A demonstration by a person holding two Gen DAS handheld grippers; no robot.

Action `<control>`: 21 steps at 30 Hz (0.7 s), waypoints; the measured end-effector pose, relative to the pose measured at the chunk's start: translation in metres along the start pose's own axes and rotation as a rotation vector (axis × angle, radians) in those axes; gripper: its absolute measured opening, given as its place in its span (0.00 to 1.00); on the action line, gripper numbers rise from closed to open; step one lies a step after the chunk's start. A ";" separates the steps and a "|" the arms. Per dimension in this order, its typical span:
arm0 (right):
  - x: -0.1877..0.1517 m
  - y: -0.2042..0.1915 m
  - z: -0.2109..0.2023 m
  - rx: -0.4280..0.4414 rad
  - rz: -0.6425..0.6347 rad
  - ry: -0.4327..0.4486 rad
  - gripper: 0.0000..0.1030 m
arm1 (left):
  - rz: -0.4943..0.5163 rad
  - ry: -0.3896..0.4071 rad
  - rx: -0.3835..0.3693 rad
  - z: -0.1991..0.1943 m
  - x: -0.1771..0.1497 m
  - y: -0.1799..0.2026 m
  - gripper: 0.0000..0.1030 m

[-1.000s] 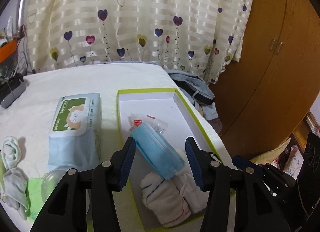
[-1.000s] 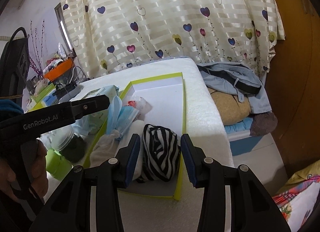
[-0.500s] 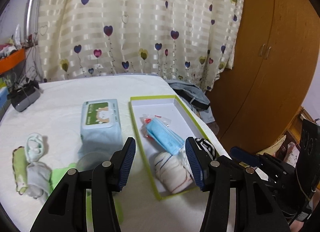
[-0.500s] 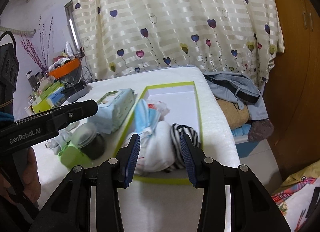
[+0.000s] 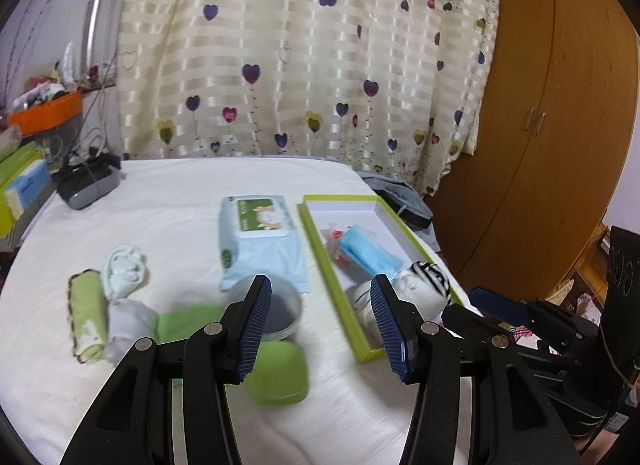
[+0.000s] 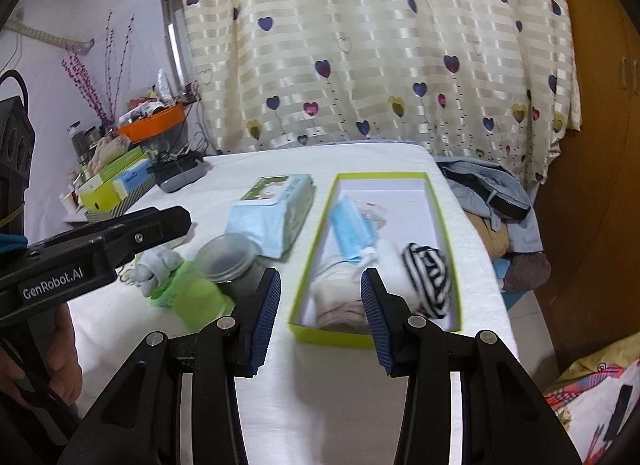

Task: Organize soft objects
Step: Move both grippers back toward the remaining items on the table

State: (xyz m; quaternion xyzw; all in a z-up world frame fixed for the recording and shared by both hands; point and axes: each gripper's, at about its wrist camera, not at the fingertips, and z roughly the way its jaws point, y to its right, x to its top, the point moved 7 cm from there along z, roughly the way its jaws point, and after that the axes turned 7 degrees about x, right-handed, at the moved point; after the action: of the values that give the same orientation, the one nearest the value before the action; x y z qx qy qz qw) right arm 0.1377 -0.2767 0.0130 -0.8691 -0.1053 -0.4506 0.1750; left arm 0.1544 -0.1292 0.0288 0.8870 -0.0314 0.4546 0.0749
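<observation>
With both tools released: box loaded.
Left tool (image 5: 322,319) and right tool (image 6: 320,315) hold nothing; green-rimmed box (image 6: 438,201) contains striped roll (image 6: 428,271).

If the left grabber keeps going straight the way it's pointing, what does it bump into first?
Probably the white cloth-covered table: the left gripper points down at the bare strip between the round clear container and the green-rimmed box. Depth is unclear.

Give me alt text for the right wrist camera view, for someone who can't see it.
An open, empty right claw hovers over a white-covered table, facing a green-edged box that holds a blue face mask, white socks and a striped sock. A wipes pack, jar and the left claw lie to its left.
</observation>
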 end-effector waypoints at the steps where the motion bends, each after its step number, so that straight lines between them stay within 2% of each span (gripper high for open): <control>1: 0.000 -0.005 0.001 0.005 -0.007 -0.001 0.42 | -0.004 0.001 0.003 -0.001 0.000 -0.004 0.49; 17: -0.002 -0.059 0.014 0.069 -0.093 -0.010 0.42 | -0.064 0.000 0.081 -0.014 -0.018 -0.062 0.49; 21: -0.002 -0.068 0.017 0.082 -0.113 -0.015 0.48 | -0.076 -0.006 0.092 -0.014 -0.022 -0.071 0.49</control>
State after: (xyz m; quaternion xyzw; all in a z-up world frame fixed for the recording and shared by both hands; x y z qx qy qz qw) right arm 0.1262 -0.2073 0.0164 -0.8572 -0.1737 -0.4486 0.1839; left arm 0.1392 -0.0568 0.0120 0.8914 0.0232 0.4497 0.0513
